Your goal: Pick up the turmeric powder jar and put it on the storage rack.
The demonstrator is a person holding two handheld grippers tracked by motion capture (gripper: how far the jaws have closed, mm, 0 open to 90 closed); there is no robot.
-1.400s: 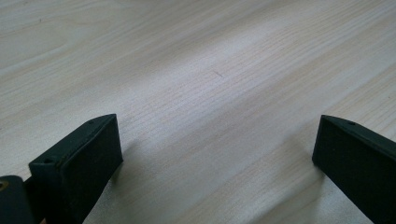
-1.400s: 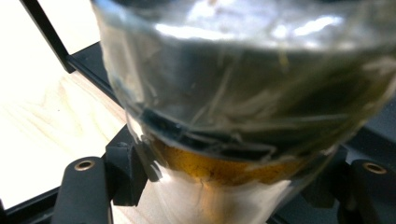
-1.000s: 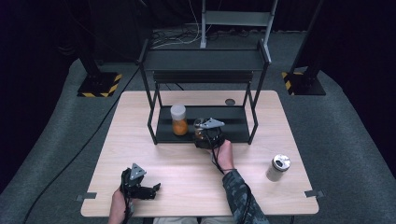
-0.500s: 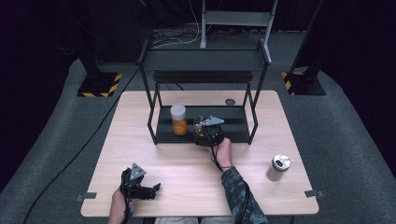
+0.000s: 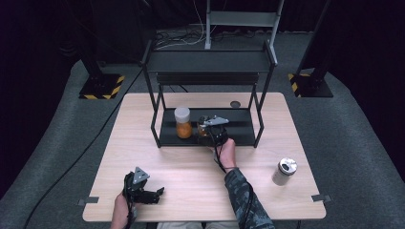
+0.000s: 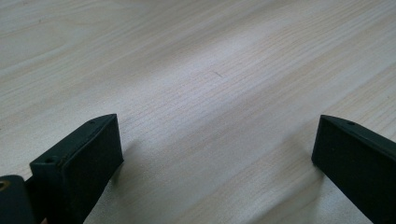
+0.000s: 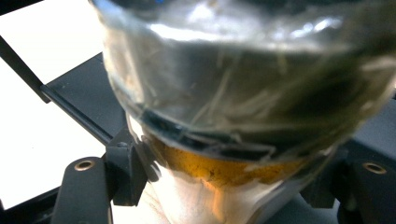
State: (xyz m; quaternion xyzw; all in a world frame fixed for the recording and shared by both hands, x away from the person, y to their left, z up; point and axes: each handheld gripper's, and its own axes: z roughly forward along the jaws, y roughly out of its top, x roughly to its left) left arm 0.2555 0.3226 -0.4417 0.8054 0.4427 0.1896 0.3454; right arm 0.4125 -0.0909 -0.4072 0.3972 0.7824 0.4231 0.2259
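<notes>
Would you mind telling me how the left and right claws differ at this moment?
The left claw sits low over bare table near the front edge; the right claw reaches into the black rack. The left claw is open with nothing between its jaws; the right claw is shut on a jar with orange contents. Both are black and hand-held.

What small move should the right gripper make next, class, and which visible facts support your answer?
Probably open slightly and back off. The right gripper is shut on a jar that appears to stand on the rack's lower shelf beside the white-lidded jar, so releasing looks safe; whether it fully rests there is unclear.
</notes>
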